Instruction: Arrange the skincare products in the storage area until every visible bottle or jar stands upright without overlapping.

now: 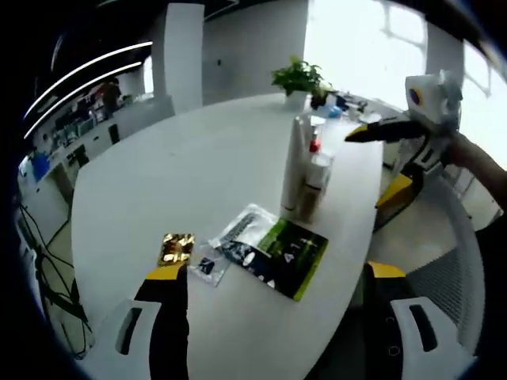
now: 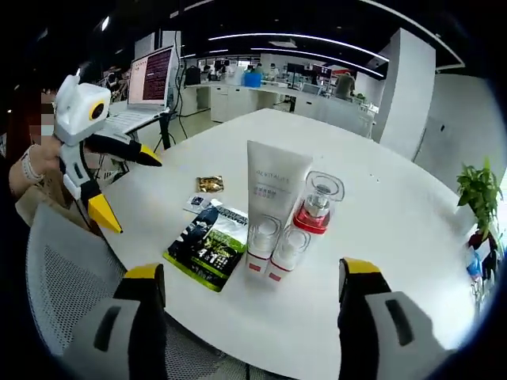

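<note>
My right gripper (image 2: 247, 297) stands with its jaws wide apart and holding nothing, just short of the cluster of skincare products on the white table (image 2: 380, 214): one white tube (image 2: 273, 186) upright, two small clear-capped bottles (image 2: 263, 241) touching its foot, and one red-collared bottle (image 2: 314, 207) just beside it. My left gripper (image 1: 277, 305) is likewise spread and empty, nearest the green-and-black sachet (image 1: 291, 255), with one gold packet (image 1: 176, 248) and one small clear packet (image 1: 209, 264) beside that, and the tube farther on.

1. Left gripper (image 1: 273, 289): jaws spread wide, nothing between, held above table height; also seen from the right gripper view (image 2: 111, 186), jaws parted, gripped by a hand (image 2: 36, 162).
2. Right gripper (image 2: 249, 289): jaws wide apart, empty; seen from the left gripper view (image 1: 380, 170), held aloft by a hand (image 1: 467, 154).
</note>
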The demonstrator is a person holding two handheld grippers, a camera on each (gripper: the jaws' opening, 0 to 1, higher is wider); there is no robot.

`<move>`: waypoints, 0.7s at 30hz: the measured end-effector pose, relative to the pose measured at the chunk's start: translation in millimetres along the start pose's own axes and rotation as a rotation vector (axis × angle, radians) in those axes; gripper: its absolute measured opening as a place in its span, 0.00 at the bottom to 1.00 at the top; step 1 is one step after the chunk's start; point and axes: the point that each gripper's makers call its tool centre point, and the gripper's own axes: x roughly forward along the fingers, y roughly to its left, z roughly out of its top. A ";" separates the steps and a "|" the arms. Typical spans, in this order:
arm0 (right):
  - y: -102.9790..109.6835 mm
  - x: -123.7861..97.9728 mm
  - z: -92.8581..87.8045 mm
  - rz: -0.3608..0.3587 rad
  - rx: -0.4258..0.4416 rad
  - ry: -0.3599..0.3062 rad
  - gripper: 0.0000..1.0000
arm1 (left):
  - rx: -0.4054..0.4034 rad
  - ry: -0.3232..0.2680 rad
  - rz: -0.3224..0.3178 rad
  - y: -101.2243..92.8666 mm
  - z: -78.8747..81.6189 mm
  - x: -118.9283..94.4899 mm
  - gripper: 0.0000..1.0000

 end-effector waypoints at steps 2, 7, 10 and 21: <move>-1.5 -0.3 0.6 0.003 -0.003 -0.006 0.93 | 0.001 -0.002 -0.006 -2.3 1.0 -1.4 0.89; -0.8 -0.9 -1.8 0.036 -0.013 -0.011 0.96 | 0.000 -0.022 0.000 -7.0 10.7 -0.5 0.94; -3.0 -2.1 -5.4 0.060 -0.024 -0.008 0.98 | 0.004 -0.018 0.007 -11.3 12.9 2.3 0.97; -10.2 -12.0 -8.6 0.160 -0.053 -0.034 0.99 | -0.011 -0.017 0.067 -23.9 9.5 -1.3 0.97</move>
